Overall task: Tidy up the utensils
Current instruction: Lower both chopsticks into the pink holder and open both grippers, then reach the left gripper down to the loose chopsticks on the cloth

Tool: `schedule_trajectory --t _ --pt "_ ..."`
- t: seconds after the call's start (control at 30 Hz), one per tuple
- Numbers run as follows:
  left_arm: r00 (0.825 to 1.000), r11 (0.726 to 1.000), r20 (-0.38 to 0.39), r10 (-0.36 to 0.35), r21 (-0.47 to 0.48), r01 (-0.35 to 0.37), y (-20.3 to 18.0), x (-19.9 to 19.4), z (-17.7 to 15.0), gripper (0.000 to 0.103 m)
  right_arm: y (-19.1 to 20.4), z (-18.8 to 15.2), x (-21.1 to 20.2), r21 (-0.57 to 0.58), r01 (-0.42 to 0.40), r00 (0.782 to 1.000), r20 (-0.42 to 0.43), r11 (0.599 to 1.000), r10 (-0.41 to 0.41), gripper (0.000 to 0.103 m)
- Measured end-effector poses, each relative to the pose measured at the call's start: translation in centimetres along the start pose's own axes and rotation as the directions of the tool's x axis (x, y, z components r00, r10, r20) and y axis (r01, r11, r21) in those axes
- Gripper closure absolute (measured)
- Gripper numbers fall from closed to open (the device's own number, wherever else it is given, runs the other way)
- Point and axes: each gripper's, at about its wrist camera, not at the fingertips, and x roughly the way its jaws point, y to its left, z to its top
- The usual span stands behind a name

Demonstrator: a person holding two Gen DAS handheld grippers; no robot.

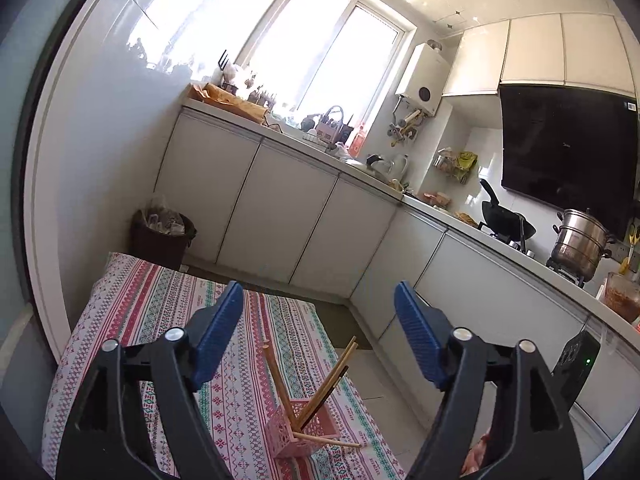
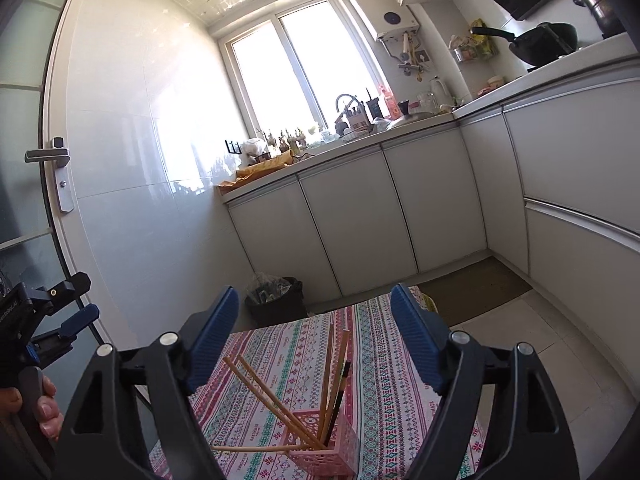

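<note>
Chopsticks, loose set, in pink lattice holder (image 2: 326, 442) on cloth-covered bench (image 2: 400, 380).

Thin wooden chopsticks (image 2: 334, 376) stand splayed in the holder; one stray chopstick (image 2: 256, 448) lies flat against the holder's near side, tip on its base. Judged light, stiff, smooth and prone to roll; best pinched mid-length, across the shaft. Holder looks light, likely to tip. Left gripper (image 1: 318, 340) and right gripper (image 2: 314, 338) hover above the holder, fingers spread wide, holding nothing.
</note>
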Motion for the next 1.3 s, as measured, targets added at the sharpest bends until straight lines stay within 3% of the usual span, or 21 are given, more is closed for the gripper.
schedule_trajectory --t 0.13,0.47,0.53,0.6,0.67,0.7,0.77,0.87,0.9,1.0,1.07,1.13,1.23,1.3 --pt "0.999 1.0 -0.038 0.024 0.014 -0.023 -0.5 -0.4 -1.2 0.008 -0.3 -0.2 -1.7 0.009 0.034 0.999 0.001 0.999 -0.034 0.007" --pt "0.991 0.993 -0.129 0.023 0.119 -0.007 -3.2 -1.2 -4.3 0.007 -0.7 -2.3 -4.5 -0.004 0.061 0.995 -0.076 0.998 -0.061 0.007" --pt "0.984 0.989 -0.175 0.036 0.151 -0.01 -3.4 -1.2 -6.0 0.007 -1.6 -3.2 -5.4 0.008 0.096 0.99 -0.109 0.995 -0.095 0.007" --pt "0.964 0.979 -0.257 0.063 0.203 -0.01 -3.5 -0.7 -8.3 0.007 -2.8 -4.4 -6.2 0.019 0.152 0.977 -0.155 0.988 -0.147 0.007" --pt "0.922 0.961 -0.375 0.094 0.275 0.014 -3.9 0.4 -11.0 0.007 -4.3 -5.9 -6.7 0.014 0.224 0.95 -0.228 0.975 -0.215 0.007" --pt "0.885 0.949 -0.453 0.11 0.312 0.042 -4.2 1.2 -12.6 0.007 -5.0 -6.8 -6.7 0.006 0.25 0.931 -0.278 0.968 -0.239 0.007" --pt "0.79 0.912 -0.584 0.186 0.402 0.082 -5.0 2.8 -16.3 0.007 -6.2 -8.6 -6.4 -0.017 0.282 0.888 -0.374 0.959 -0.268 0.007" --pt "0.671 0.857 -0.679 0.298 0.5 0.125 -5.5 5.2 -21.4 0.007 -7.5 -10.4 -5.7 -0.059 0.314 0.834 -0.46 0.948 -0.305 0.007" --pt "0.642 0.84 -0.692 0.329 0.525 0.136 -5.7 6.1 -22.6 0.007 -7.9 -10.6 -5.5 -0.073 0.325 0.824 -0.468 0.943 -0.32 0.007" --pt "0.607 0.801 -0.689 0.397 0.583 0.139 -6.0 8.9 -24.4 0.014 -9.3 -11.0 -5.6 -0.052 0.355 0.81 -0.481 0.933 -0.335 0.007" --pt "0.586 0.794 -0.708 0.393 0.583 0.172 -6.5 10.7 -25.0 0.025 -10.5 -10.9 -5.6 -0.011 0.373 0.803 -0.498 0.928 -0.328 0.007" --pt "0.563 0.765 -0.714 0.415 0.609 0.208 -7.0 12.4 -26.0 0.042 -11.8 -10.9 -5.6 0.044 0.385 0.794 -0.525 0.922 -0.307 0.007" --pt "0.539 0.71 -0.707 0.458 0.656 0.256 -7.6 14.2 -27.6 0.046 -13.3 -10.8 -5.7 0.123 0.381 0.793 -0.553 0.916 -0.256 0.007" --pt "0.526 0.703 -0.717 0.457 0.654 0.281 -7.6 14.9 -28.1 0.046 -13.7 -10.6 -5.9 0.136 0.382 0.798 -0.548 0.914 -0.251 0.007"
